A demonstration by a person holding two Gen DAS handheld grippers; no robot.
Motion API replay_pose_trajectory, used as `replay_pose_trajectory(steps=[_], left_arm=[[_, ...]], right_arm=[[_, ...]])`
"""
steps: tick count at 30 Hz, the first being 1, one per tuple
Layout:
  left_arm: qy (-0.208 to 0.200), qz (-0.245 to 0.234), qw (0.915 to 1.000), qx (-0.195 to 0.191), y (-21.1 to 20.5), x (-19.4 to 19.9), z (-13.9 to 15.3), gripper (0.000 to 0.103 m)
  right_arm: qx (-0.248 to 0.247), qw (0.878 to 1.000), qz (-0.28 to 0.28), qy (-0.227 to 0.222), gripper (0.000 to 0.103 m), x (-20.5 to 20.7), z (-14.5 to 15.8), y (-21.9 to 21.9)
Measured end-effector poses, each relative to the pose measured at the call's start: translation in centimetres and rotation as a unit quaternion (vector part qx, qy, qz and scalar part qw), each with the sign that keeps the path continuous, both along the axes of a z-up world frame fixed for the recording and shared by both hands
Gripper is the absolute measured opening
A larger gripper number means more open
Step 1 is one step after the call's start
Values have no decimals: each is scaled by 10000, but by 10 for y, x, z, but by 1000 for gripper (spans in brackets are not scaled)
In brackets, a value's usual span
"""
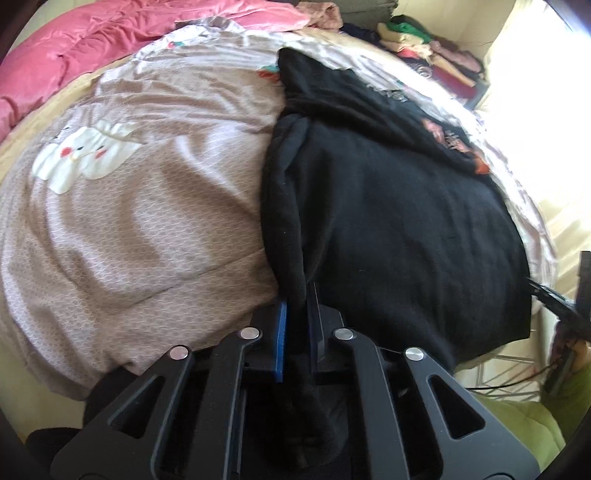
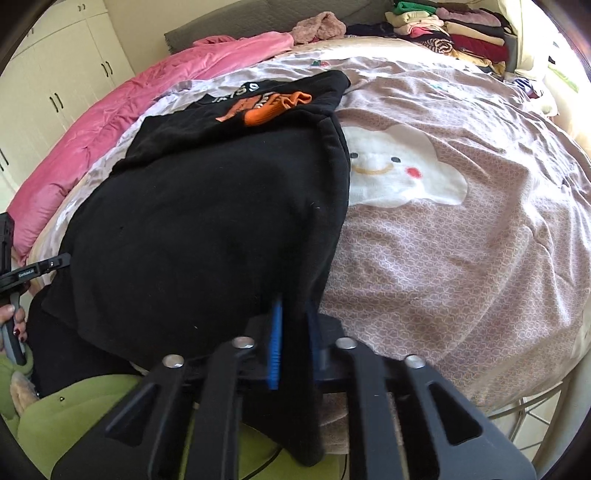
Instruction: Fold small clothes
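Note:
A black sweatshirt [image 1: 399, 229] with an orange print lies on the bed, its far part folded over. It also shows in the right wrist view [image 2: 207, 221]. My left gripper [image 1: 297, 295] is shut on the sweatshirt's near left edge, black cloth bunched between the blue pads. My right gripper [image 2: 295, 310] is shut on the near right edge, with cloth hanging down between its fingers. The left gripper [image 2: 40, 267] also shows at the left edge of the right wrist view, held by a hand.
The bed is covered by a beige quilt [image 2: 461, 240] with a smiling white cloud patch [image 2: 402, 173]. A pink duvet [image 2: 122, 122] lies at the far side. Stacked folded clothes [image 2: 454, 33] sit at the far corner. Green cloth [image 2: 85, 410] lies near me. White wardrobe doors [image 2: 59, 70] stand beyond.

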State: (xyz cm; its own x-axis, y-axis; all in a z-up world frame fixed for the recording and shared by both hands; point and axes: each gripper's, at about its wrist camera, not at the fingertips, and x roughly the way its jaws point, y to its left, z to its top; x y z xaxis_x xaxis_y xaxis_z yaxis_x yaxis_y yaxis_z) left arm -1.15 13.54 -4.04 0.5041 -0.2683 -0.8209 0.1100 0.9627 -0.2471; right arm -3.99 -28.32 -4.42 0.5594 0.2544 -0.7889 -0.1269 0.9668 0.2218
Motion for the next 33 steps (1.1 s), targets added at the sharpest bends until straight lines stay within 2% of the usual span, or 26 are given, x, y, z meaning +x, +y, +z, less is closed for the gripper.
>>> replay_pose_trajectory(steps=[9, 23, 28, 33], left_arm=[[-547, -196, 9981, -211, -5, 3, 40, 2], [-1231, -51, 9921, -251, -2, 69, 105, 2], [-1313, -9, 9909, -280, -3, 98, 113, 2], [-1260, 59, 9914, -351, -1, 124, 107, 2]], right_arm=[[561, 9965, 36, -626, 6, 3, 42, -15], [607, 9866, -337, -1477, 6, 49, 90, -34], [492, 9845, -392, -1638, 6, 77, 100, -34], [423, 9840, -421, -1677, 6, 106, 100, -34]])
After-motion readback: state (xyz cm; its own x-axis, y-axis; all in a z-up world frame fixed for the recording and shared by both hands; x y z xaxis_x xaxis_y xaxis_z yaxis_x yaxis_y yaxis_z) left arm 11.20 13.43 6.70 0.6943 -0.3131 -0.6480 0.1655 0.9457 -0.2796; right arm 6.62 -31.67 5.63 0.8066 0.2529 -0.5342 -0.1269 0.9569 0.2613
